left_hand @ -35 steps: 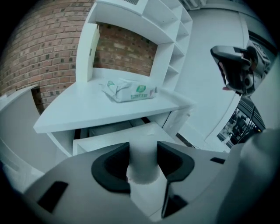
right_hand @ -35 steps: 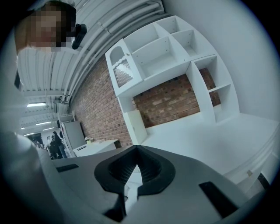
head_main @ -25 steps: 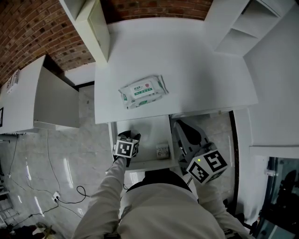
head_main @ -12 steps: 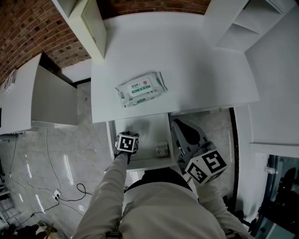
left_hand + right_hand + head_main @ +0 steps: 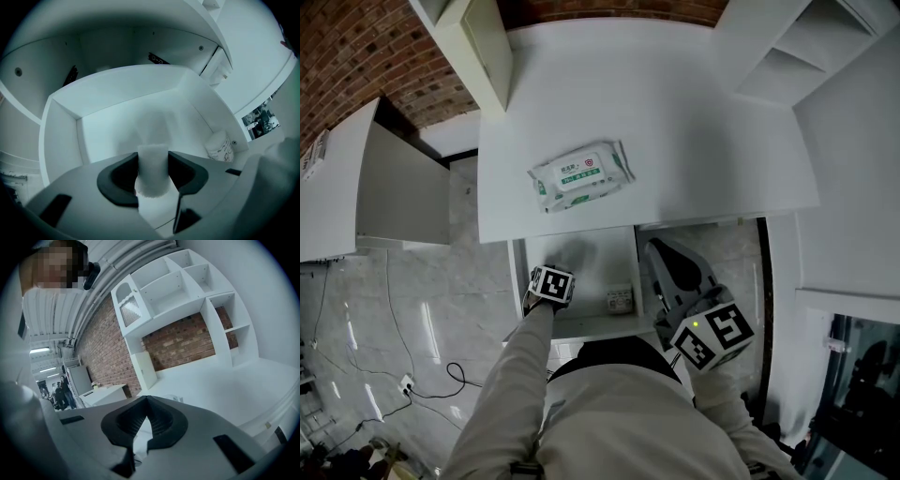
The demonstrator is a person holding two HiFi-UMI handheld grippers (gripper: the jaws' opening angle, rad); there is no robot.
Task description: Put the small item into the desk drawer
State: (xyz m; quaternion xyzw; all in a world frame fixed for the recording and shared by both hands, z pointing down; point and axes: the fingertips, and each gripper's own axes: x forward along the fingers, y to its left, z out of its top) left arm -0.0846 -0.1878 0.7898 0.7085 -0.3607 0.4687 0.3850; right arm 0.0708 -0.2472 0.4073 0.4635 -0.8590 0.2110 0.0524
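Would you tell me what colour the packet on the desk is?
The packet is white with green print; the head view shows it best.

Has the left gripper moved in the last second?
Yes. Left gripper has slid slightly deeper into the open drawer, closer to the desk's front edge.

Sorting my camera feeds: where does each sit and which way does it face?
Head view: on the person's head, steeply down at white desk, open white drawer; left gripper, right gripper, sleeves show.
Left gripper view: on left gripper, into the drawer; fingers grip a white block.
Right gripper view: on right gripper, toward white wall shelves; fingers shut.
Head and left share the drawer.
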